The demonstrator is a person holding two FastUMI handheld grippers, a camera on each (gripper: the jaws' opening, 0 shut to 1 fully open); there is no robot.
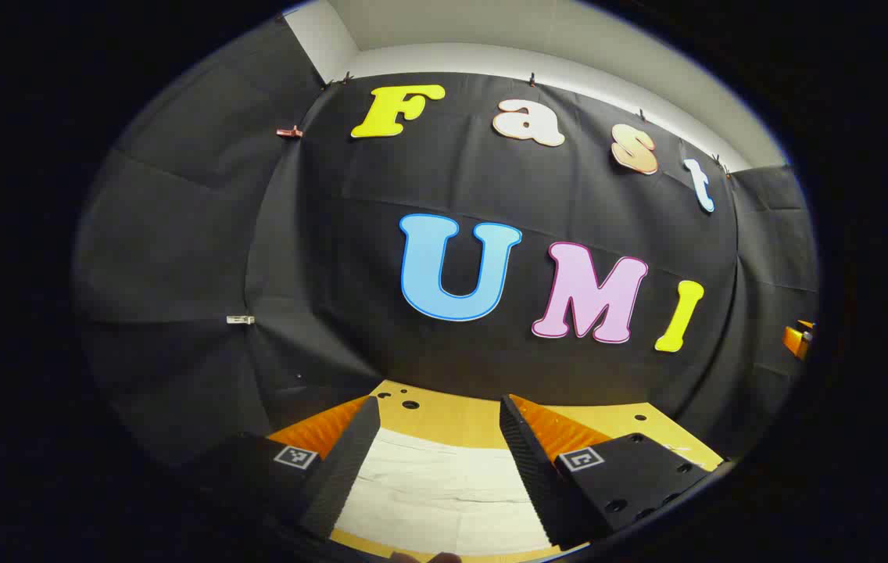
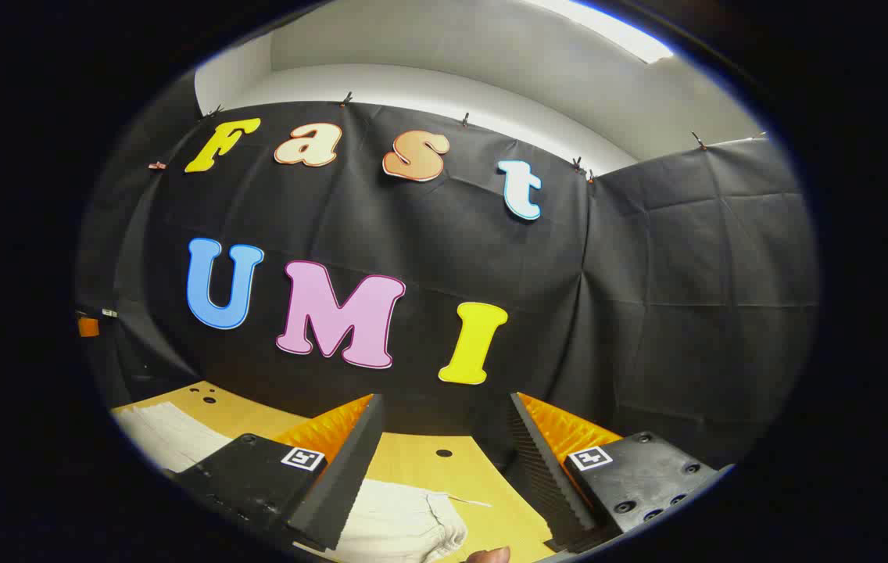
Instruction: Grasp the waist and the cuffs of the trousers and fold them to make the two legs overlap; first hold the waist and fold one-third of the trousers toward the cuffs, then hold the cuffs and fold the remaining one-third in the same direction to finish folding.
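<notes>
White trousers (image 1: 444, 493) lie flat on the wooden table (image 1: 452, 418). In the left gripper view my left gripper (image 1: 440, 426) hangs open above them, the cloth showing between its fingers with nothing held. In the right gripper view my right gripper (image 2: 444, 426) is open too, over the gathered waist (image 2: 401, 524) with its thin drawstring (image 2: 463, 500) trailing right. More of the white trousers (image 2: 166, 438) shows at the far left of that view. A fingertip (image 2: 488, 555) pokes in at the bottom edge.
The table top (image 2: 444, 469) has small round holes (image 2: 444, 453) near its far edge and ends close to the black cloth wall (image 2: 647, 313). An orange object (image 1: 797, 338) sits at the right edge of the left gripper view.
</notes>
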